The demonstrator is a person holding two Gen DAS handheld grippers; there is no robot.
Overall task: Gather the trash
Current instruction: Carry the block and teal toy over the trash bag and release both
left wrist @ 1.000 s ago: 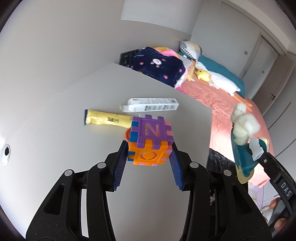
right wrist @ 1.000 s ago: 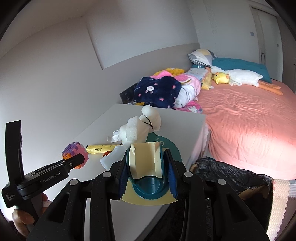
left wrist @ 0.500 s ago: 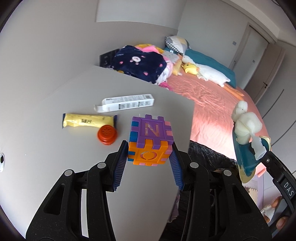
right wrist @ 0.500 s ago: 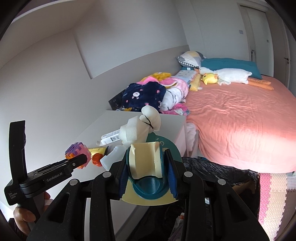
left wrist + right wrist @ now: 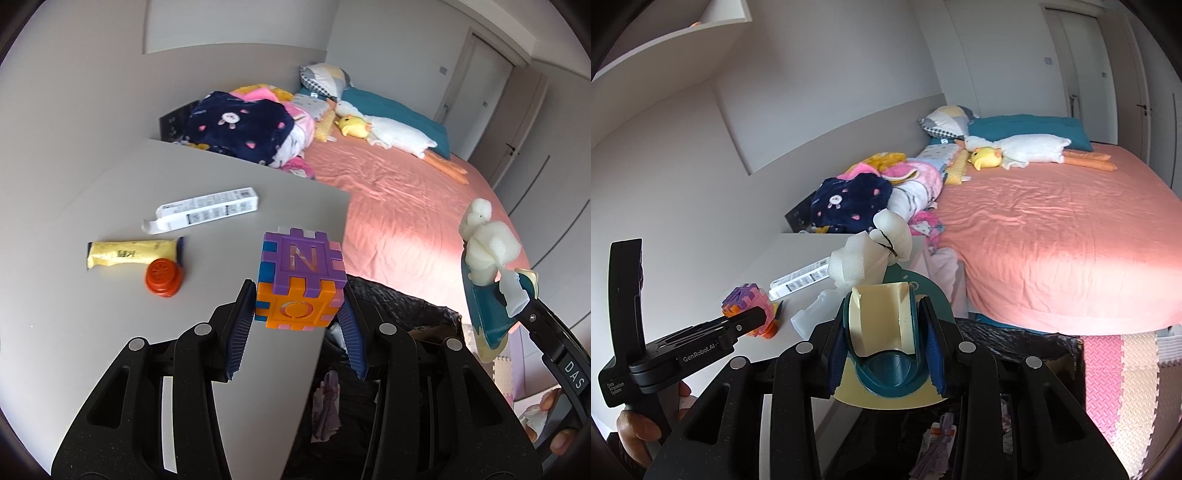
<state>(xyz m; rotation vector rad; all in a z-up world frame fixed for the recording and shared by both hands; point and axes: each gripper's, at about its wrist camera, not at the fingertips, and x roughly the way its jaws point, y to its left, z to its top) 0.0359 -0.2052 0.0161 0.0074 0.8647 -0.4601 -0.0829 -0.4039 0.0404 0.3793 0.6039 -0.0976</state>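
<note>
My left gripper (image 5: 300,308) is shut on a purple and orange puzzle cube (image 5: 301,284) marked N, held over the white table's (image 5: 92,332) right edge; the cube also shows in the right wrist view (image 5: 748,301). My right gripper (image 5: 884,350) is shut on a folded teal and cream package (image 5: 882,354) with white foam pieces (image 5: 871,251) on it, above a black trash bag (image 5: 1015,343). The bag also shows in the left wrist view (image 5: 399,306), with paper scraps inside. The package shows there at right (image 5: 487,284).
On the table lie a white carton (image 5: 207,212), a yellow wrapper (image 5: 129,253) and an orange cap (image 5: 162,277). A bed with a pink sheet (image 5: 1052,236), clothes (image 5: 849,199) and plush toys lies beyond. Foam floor mats (image 5: 1115,387) lie at right.
Both grippers have moved back and right from the table toward the trash bag, still holding their objects. The table items now lie further left and the bag is in view below.
</note>
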